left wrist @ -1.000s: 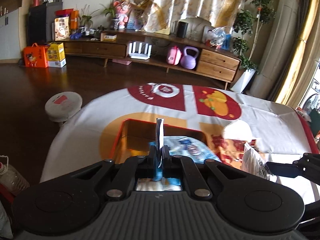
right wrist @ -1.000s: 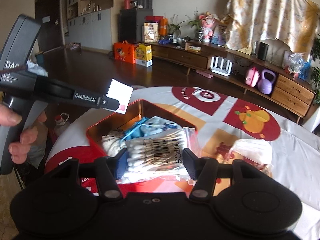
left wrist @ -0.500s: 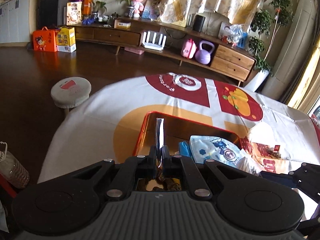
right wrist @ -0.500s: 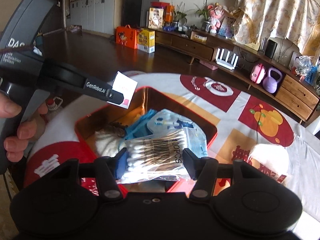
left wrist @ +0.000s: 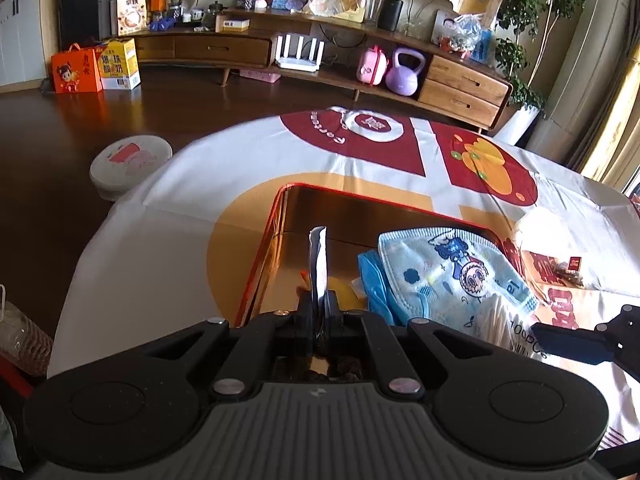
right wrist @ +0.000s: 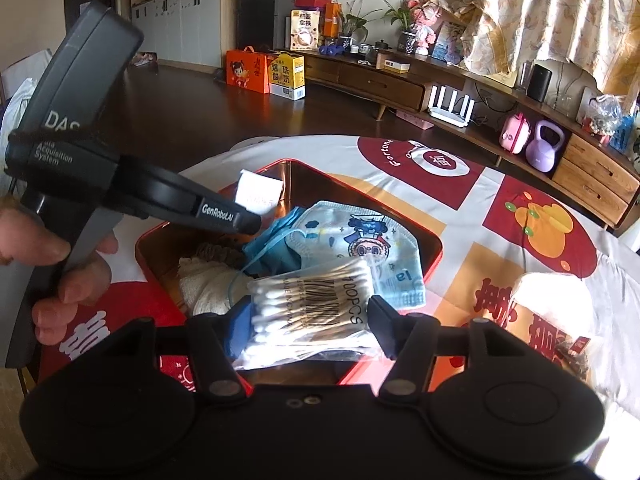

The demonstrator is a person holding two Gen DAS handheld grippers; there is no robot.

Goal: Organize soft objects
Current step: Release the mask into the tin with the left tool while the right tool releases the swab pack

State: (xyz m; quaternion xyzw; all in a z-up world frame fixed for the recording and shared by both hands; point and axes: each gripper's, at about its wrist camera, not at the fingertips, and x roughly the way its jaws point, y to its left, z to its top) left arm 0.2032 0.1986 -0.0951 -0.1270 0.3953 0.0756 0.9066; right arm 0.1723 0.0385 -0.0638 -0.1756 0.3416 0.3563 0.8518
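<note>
A red tin box (left wrist: 280, 216) (right wrist: 434, 244) with a gold inside sits on the table. It holds a cartoon face mask (left wrist: 444, 268) (right wrist: 360, 232), a blue mask (right wrist: 276, 250), a white cloth (right wrist: 208, 284) and a dark hair tie (right wrist: 218, 250). My left gripper (left wrist: 319, 300) (right wrist: 250, 222) is shut on a thin white packet (left wrist: 318, 264) (right wrist: 258, 192), held edge-up over the box's left part. My right gripper (right wrist: 308, 312) holds a clear bag of cotton swabs (right wrist: 316, 304) between its fingers over the box's near edge.
A white soft bundle (right wrist: 548, 296) (left wrist: 540, 228) and a small red-tagged item (right wrist: 576, 348) lie on the printed tablecloth right of the box. A round stool (left wrist: 130, 160) stands off the table's left edge. A low wooden cabinet (left wrist: 460, 80) runs along the far wall.
Both grippers have moved lower and closer over the box with their loads. The white packet now hangs inside the box's left rim.
</note>
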